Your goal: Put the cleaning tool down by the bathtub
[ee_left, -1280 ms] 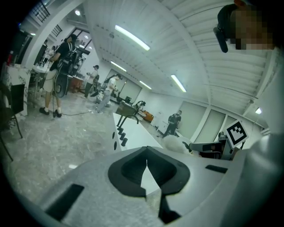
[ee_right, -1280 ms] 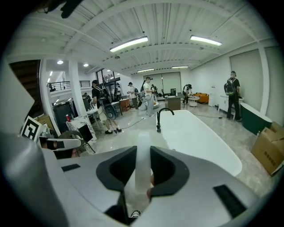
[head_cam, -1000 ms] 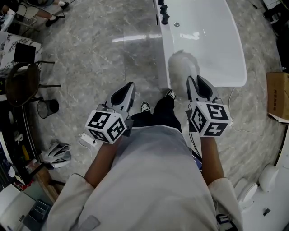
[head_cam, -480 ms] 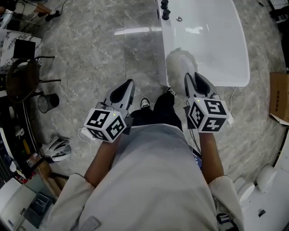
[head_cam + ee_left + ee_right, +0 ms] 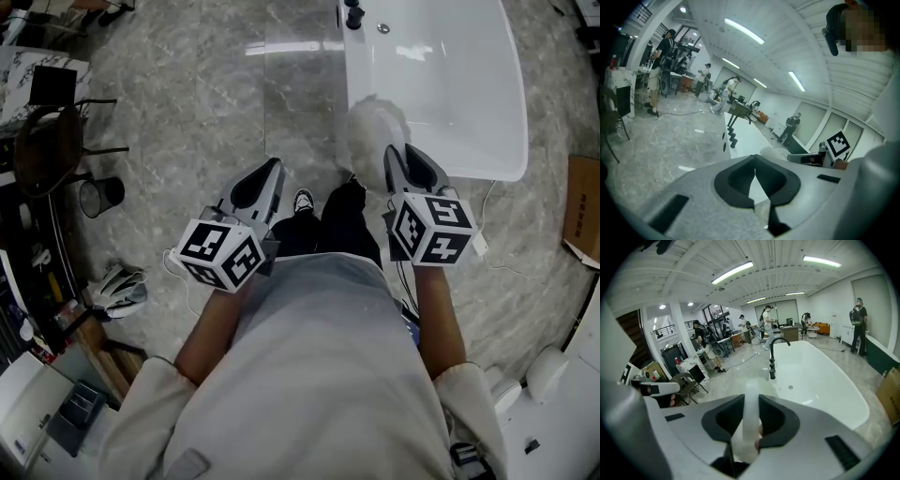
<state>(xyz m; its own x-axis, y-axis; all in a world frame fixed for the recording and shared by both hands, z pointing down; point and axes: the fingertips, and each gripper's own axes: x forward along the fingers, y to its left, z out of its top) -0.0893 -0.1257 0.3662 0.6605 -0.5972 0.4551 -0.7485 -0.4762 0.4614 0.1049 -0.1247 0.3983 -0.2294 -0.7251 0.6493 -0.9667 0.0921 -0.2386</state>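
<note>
One cleaning tool (image 5: 375,131) clamped between right gripper (image 5: 750,399) jaws | left gripper (image 5: 754,168) jaws together

Left hand-held gripper (image 5: 271,171) jaws seemingly together, right hand-held gripper (image 5: 403,156) clamped on white handle (image 5: 751,404)

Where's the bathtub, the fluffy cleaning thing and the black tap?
bathtub (image 5: 450,103), head view, bare white inside.
cleaning tool (image 5: 373,131), head view, its fluffy white head.
black tap (image 5: 772,363), right gripper view, its upright stem.
</note>
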